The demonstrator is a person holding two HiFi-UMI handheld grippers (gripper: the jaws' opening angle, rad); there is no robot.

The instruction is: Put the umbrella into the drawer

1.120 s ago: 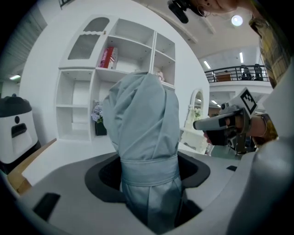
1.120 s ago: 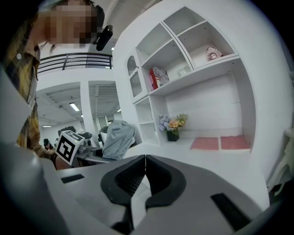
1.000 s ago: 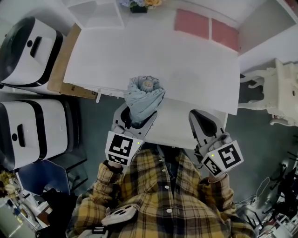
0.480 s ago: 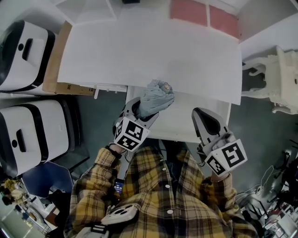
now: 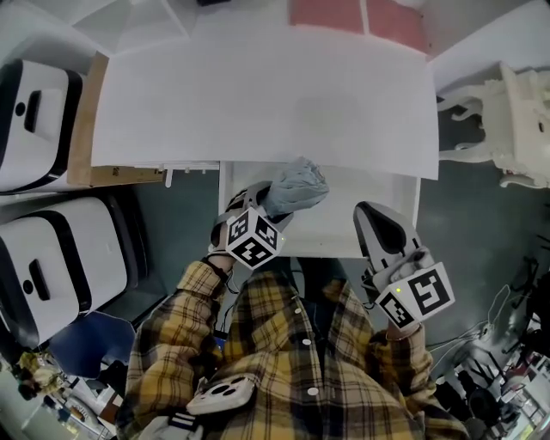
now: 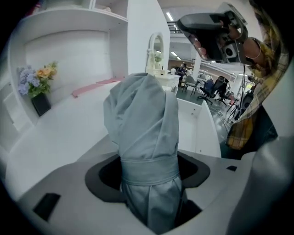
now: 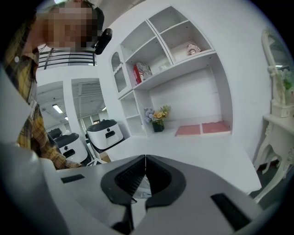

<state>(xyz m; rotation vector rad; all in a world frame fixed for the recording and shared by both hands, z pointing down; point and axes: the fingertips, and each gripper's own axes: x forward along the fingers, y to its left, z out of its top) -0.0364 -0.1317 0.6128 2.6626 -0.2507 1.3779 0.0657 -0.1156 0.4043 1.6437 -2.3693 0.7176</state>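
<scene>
A folded pale grey-blue umbrella (image 5: 295, 186) (image 6: 143, 137), bound with a strap, is clamped in my left gripper (image 5: 262, 206) (image 6: 149, 183). It hangs over the left part of the open white drawer (image 5: 361, 215) that juts out below the desk's front edge, its free end tilted toward the drawer's right. My right gripper (image 5: 378, 225) (image 7: 144, 176) is shut with nothing between its jaws, above the drawer's right front part.
The white desktop (image 5: 258, 94) lies beyond the drawer, with pink mats (image 5: 357, 15) at its back. A cardboard box (image 5: 82, 129) and two white-and-black machines (image 5: 51, 266) stand at the left, a white ornate stand (image 5: 507, 120) at the right. Shelves with flowers (image 7: 157, 117) show in the right gripper view.
My left gripper carried the umbrella toward me, off the desk edge and over the open drawer, tipping it to the right. The right gripper has hardly moved.
</scene>
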